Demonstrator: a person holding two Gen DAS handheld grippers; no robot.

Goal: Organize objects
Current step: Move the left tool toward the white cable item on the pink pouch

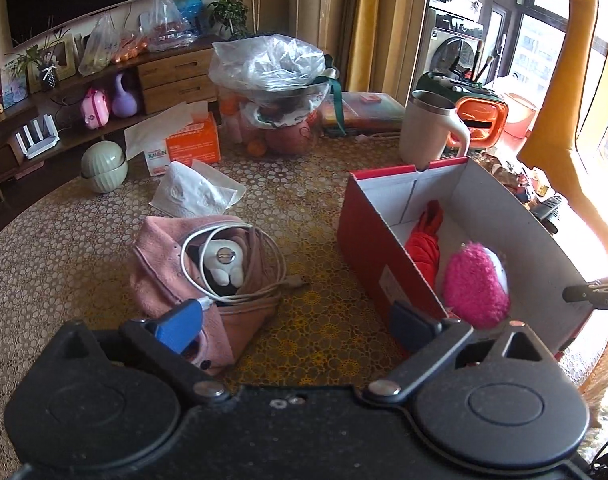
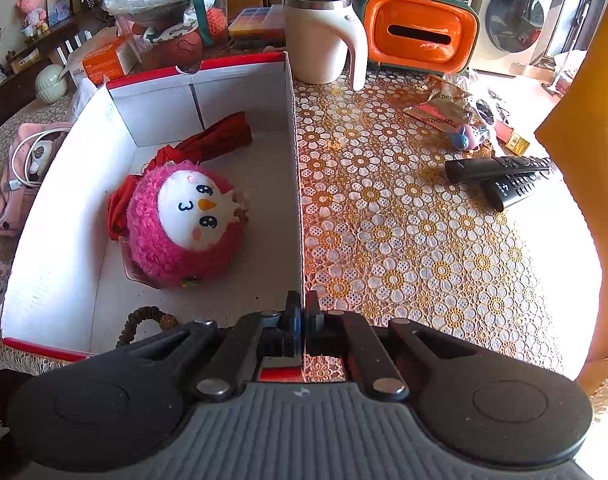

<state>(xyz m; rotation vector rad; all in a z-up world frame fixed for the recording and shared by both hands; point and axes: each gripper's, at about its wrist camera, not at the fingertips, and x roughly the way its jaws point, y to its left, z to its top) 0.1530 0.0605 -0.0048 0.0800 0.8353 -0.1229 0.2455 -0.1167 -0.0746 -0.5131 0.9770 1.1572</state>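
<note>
A red-and-white cardboard box (image 1: 368,248) stands open on the lace tablecloth. Inside it lie a pink plush owl (image 2: 183,220), a folded red umbrella (image 2: 219,138) and a brown bead bracelet (image 2: 143,320). My right gripper (image 2: 304,320) is shut on the box's right wall (image 2: 297,200) at its near end. To the left of the box, a pink cloth pouch (image 1: 167,264) holds a coiled white cable (image 1: 263,276) and a small white toy (image 1: 221,260). My left gripper (image 1: 295,326) is open above the table between pouch and box, its blue pad over the pouch's near edge, with nothing between its fingers.
A cream mug (image 2: 320,40) and an orange tissue holder (image 2: 420,36) stand behind the box. Two black remotes (image 2: 504,176) and a snack packet (image 2: 440,108) lie at the right. An orange tissue box (image 1: 191,144), loose tissue (image 1: 191,192) and a green pot (image 1: 103,166) sit at far left.
</note>
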